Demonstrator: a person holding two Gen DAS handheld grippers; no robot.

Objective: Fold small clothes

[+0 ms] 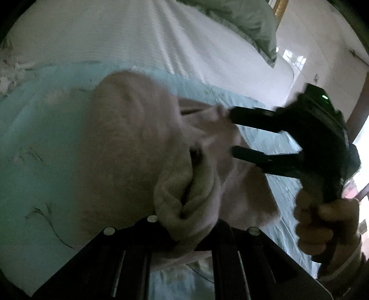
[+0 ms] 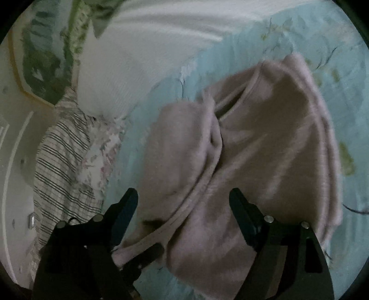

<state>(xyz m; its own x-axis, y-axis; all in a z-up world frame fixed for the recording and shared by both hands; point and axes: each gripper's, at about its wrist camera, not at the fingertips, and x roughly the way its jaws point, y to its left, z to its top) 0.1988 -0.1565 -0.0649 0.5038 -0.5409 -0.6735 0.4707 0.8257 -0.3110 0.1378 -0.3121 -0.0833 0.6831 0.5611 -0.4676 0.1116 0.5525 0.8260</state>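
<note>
A small pale pink fleece garment [image 1: 129, 138] lies on a light blue sheet [image 1: 34, 150]; it also shows in the right wrist view [image 2: 265, 150]. My left gripper [image 1: 184, 230] is shut on a bunched edge of the garment close to the camera. My right gripper [image 1: 231, 133] is open, its two black fingers [image 1: 251, 157] spread over the garment's far side. In the right wrist view, the right gripper [image 2: 184, 196] hovers open above the garment with cloth between the fingers but not pinched.
A white ribbed blanket [image 1: 115, 34] covers the bed beyond the blue sheet. A grey-green pillow [image 1: 242, 20] lies at the far end. A striped cloth [image 2: 62, 166] and floral fabric [image 2: 103, 147] hang at the bed's edge.
</note>
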